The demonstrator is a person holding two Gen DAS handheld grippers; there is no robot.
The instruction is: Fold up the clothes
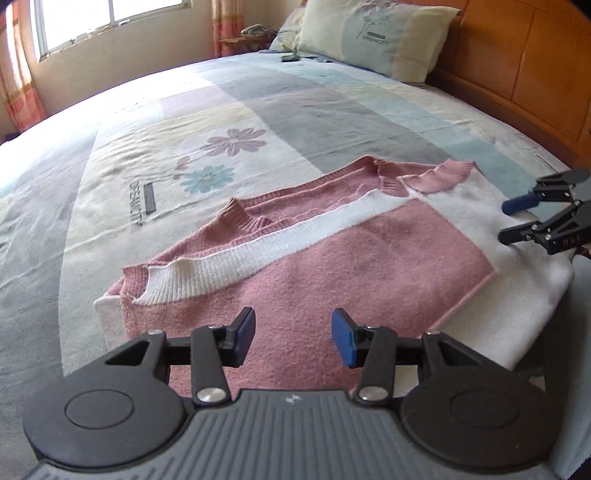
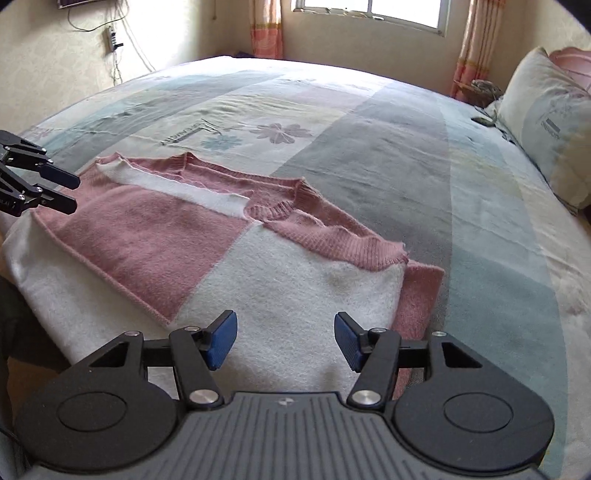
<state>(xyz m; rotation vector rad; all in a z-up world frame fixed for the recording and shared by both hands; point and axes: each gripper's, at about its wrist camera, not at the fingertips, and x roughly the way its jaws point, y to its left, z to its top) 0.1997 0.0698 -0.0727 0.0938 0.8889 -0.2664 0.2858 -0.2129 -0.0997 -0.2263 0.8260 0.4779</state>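
Both the left gripper [image 1: 293,341] and the right gripper [image 2: 284,341] hang with jaws spread and empty over the near edge of the bed [image 1: 332,110]. There the pink-and-white sweater [image 1: 332,258] lies flat, sleeves seemingly folded across its body. That fits a fold midway or a finished bundle; which, the views leave unsettled. Beyond it the bedspread is bare up to the pillow [image 1: 376,37].

A pillow [image 1: 373,37] lies on the bed [image 1: 258,110] beside a window [image 2: 369,11].
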